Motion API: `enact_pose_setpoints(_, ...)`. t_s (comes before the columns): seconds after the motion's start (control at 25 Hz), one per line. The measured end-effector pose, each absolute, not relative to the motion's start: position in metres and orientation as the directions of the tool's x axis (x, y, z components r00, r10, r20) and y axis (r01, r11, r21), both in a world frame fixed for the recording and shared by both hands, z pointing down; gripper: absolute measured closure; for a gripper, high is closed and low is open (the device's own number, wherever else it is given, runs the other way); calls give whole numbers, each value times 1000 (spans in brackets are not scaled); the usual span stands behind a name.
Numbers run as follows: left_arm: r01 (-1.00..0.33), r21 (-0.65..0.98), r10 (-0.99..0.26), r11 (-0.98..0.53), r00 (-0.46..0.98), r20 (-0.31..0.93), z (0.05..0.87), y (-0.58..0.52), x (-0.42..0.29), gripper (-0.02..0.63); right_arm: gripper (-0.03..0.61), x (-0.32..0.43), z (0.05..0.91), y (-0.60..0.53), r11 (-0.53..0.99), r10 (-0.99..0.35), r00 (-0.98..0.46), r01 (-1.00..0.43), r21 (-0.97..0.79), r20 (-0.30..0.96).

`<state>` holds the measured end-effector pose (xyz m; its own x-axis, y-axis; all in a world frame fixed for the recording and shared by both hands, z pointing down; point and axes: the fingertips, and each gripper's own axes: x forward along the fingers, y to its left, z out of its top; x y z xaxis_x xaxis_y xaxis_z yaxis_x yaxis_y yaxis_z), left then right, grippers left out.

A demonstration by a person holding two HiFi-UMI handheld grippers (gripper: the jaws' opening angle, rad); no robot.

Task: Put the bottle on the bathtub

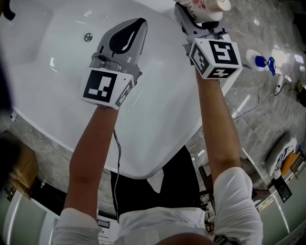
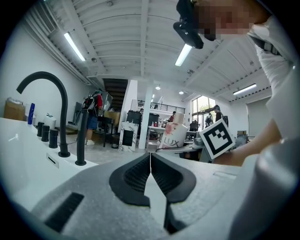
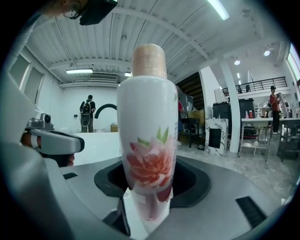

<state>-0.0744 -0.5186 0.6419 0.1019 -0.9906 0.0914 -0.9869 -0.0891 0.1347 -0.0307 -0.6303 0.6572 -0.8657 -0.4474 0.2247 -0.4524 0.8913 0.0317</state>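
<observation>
A white bottle (image 3: 147, 140) with a pink flower print and a peach cap stands upright between the jaws of my right gripper (image 3: 147, 192), which is shut on it. Its reflection shows on the glossy white surface just below it. In the head view the bottle (image 1: 206, 6) and right gripper (image 1: 193, 14) are at the far right rim of the white bathtub (image 1: 158, 119). My left gripper (image 1: 138, 24) hovers over the tub's basin, shut and empty. From the left gripper (image 2: 150, 157) the bottle (image 2: 172, 137) shows ahead to the right.
A black arched faucet (image 2: 52, 96) with black knobs (image 2: 46, 132) stands on the tub's ledge to the left. The overflow fitting (image 1: 88, 37) sits in the basin wall. A blue-and-white spray bottle (image 1: 260, 61) and a cable (image 1: 258, 103) lie on the marble floor at right.
</observation>
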Motion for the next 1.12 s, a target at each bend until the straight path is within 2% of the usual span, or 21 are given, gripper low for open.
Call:
enact_pose_setpoints(0.48,-986,141,-991,-94,106,85,641,-513,-80,594,350,-48,668,-632,908,-417,-877,-414,66,241)
enact_pose_setpoints(0.92,-984,151,-991,-94,107,82,641,-500,-74,594,350,-50,669,-639,928,-372,-910,-369,50,185)
enact_pose_setpoints(1.12,-983,154,-990,-97,111,85,639,-496,-71,594,350,-49,668,-642,919,-391,-904,-395,10,170)
